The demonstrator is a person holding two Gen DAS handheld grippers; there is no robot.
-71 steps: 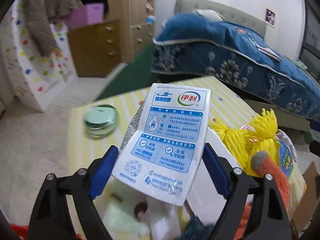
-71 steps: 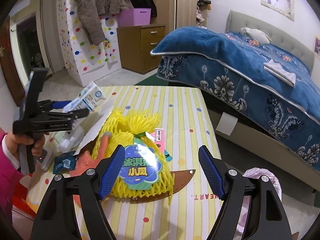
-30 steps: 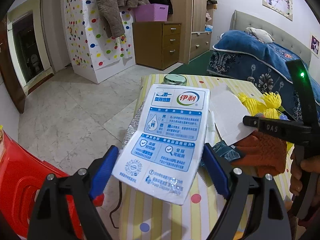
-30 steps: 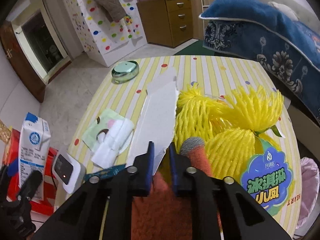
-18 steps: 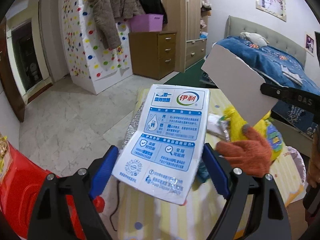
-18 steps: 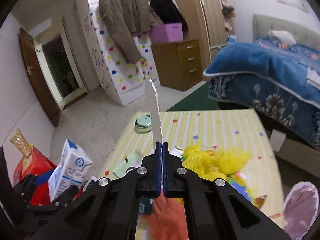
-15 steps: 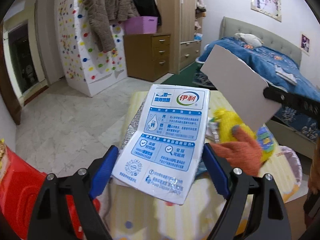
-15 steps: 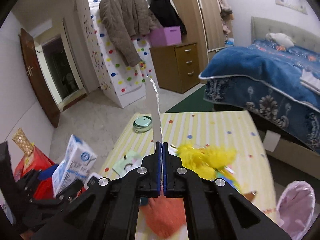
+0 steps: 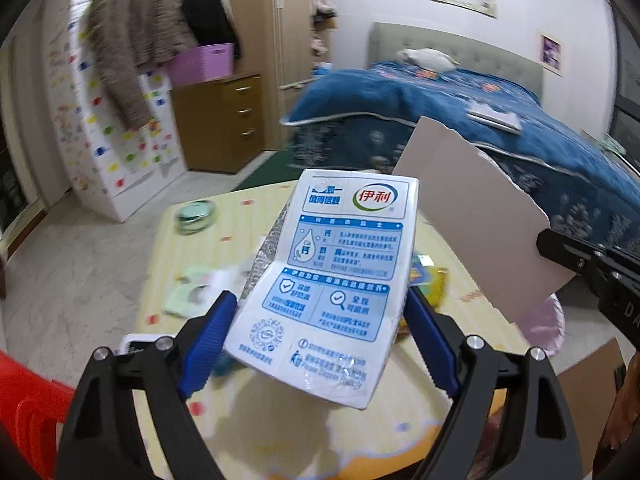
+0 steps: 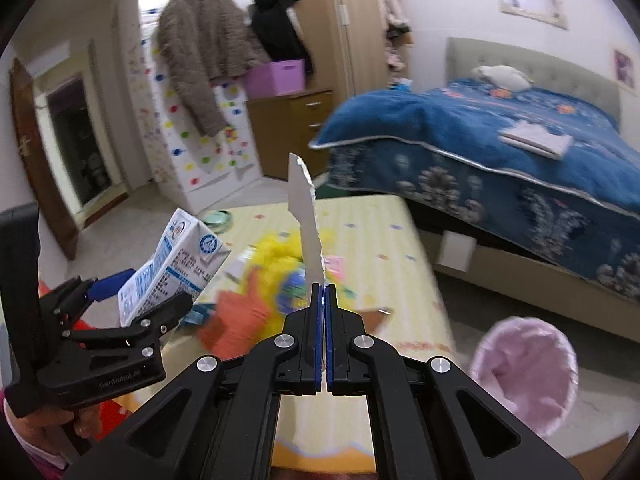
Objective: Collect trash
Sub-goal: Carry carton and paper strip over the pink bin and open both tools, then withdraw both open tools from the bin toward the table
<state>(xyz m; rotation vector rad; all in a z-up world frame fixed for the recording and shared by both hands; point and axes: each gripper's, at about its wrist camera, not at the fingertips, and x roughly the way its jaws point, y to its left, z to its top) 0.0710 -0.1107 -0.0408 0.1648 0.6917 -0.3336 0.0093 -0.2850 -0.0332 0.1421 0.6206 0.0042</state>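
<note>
Left gripper (image 9: 320, 344) clamped on milk carton (image 9: 336, 280), right gripper (image 10: 323, 308) pinching torn cardboard piece (image 10: 306, 224), both above striped table (image 10: 372, 232). Best carried to pink-lined bin (image 10: 528, 372) beside table, released only over its mouth.

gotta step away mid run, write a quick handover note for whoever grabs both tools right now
Left tool: clamped on the milk carton, held above the table.
Right tool: shut on the torn cardboard piece, standing edge-up.
Bin: pink-lined trash bin on the floor beside the striped table, lower right in the right wrist view.
Done: both pieces lifted; neither dropped in the bin yet.
Left: bin both, then the yellow foam netting, orange glove and wrappers on the table. The green tin may not be trash.
</note>
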